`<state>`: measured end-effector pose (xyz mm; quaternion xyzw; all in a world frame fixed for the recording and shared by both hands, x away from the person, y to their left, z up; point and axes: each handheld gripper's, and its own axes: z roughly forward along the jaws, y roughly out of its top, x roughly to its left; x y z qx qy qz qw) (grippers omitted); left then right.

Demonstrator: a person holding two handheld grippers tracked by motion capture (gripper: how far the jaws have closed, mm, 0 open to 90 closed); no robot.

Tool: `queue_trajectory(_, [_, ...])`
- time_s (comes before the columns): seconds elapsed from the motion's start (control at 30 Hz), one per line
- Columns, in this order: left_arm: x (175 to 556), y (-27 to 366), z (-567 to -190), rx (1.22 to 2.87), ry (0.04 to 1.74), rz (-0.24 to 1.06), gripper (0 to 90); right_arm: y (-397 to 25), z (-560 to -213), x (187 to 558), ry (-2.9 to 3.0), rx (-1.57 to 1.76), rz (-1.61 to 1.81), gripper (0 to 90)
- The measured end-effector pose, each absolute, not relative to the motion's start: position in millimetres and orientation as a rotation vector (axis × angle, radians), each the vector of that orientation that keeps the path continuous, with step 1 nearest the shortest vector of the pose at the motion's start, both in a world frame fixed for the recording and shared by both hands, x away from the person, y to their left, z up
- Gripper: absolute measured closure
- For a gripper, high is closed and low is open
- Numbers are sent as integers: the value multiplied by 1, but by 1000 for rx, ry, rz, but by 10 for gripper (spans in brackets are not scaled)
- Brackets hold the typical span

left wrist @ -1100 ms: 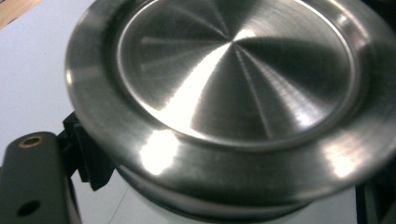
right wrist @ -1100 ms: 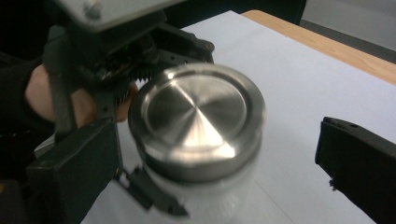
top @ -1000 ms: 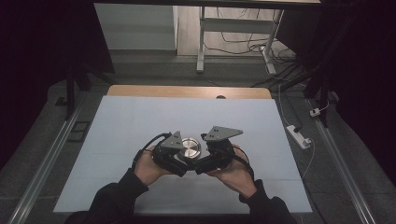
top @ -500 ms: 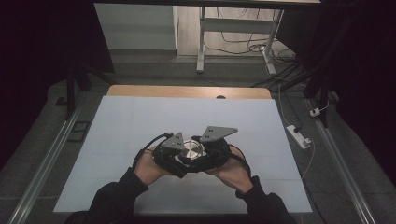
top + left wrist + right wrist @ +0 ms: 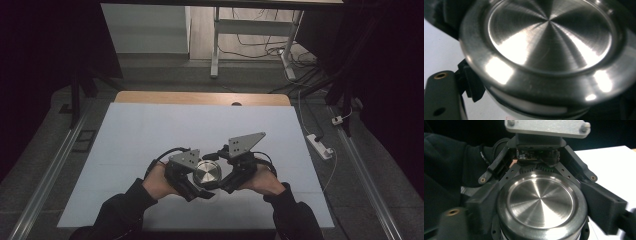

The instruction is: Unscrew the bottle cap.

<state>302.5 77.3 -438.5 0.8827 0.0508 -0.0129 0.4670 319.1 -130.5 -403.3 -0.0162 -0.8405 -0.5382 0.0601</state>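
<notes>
Grippers closed in since earlier; left gripper [image 5: 200, 184] clamps round brushed-steel tin [image 5: 207, 172]; right gripper [image 5: 226, 181] grip unclear.

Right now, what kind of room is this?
Probably a lab or recording workroom, not a home. A white-topped table stands in a dark room, loose cables trail on the floor behind it, and a power strip lies beside it. A person holds a metal can between two hand-held grippers.

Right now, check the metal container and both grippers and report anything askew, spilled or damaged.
Nothing stands out. The metal container sits between the left gripper and the right gripper, its brushed lid seated level, with no dent or spill showing on the white table.
</notes>
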Motion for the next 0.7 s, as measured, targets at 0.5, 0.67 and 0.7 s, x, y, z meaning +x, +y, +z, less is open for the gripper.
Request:
queue_trajectory(0.5, [305,81,-439,2181,391,202,153,-106,-393,294,-2924,-623,-1617,118])
queue_trajectory(0.67, [305,82,-438,2178,312,136,153,-109,-391,293,-2902,-559,-1627,201])
queue_trajectory(0.7, [305,83,-437,2179,280,109,153,-110,-391,293,-2893,-524,-1623,201])
